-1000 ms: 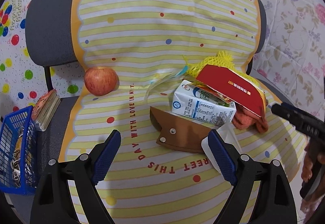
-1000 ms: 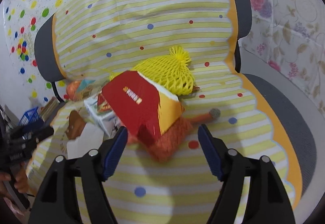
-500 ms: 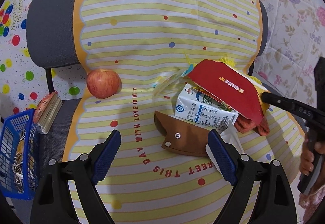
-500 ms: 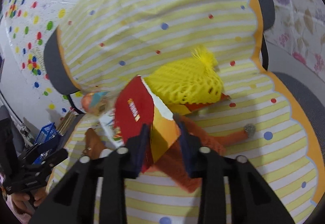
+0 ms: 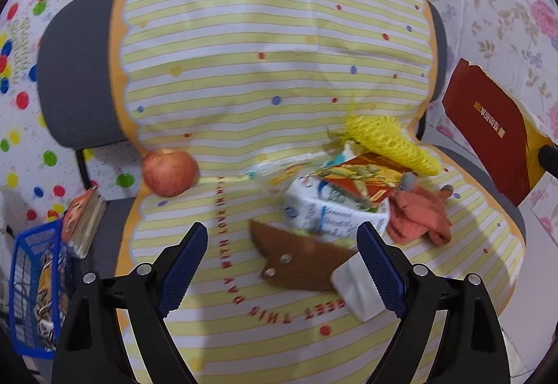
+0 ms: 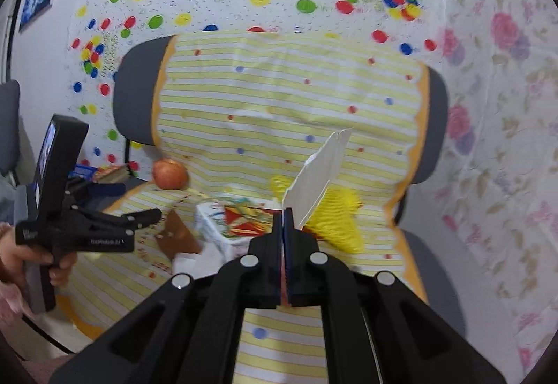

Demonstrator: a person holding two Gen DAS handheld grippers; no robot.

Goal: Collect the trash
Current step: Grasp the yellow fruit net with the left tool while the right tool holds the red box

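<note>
Two grippers share the scene over a chair draped in a yellow striped cloth. Nearest in the right wrist view, the right gripper is clamped tight on a flattened red carton, which is lifted clear of the seat, its white inner face turned toward that camera. The left gripper hangs over the seat with its jaws spread wide and nothing between them. Just past its fingers lie a brown leather piece and a white packet, then a milk carton under a colourful wrapper, with an orange cloth beside it. Farther back sit yellow mesh netting and, well apart to the left, an apple.
</note>
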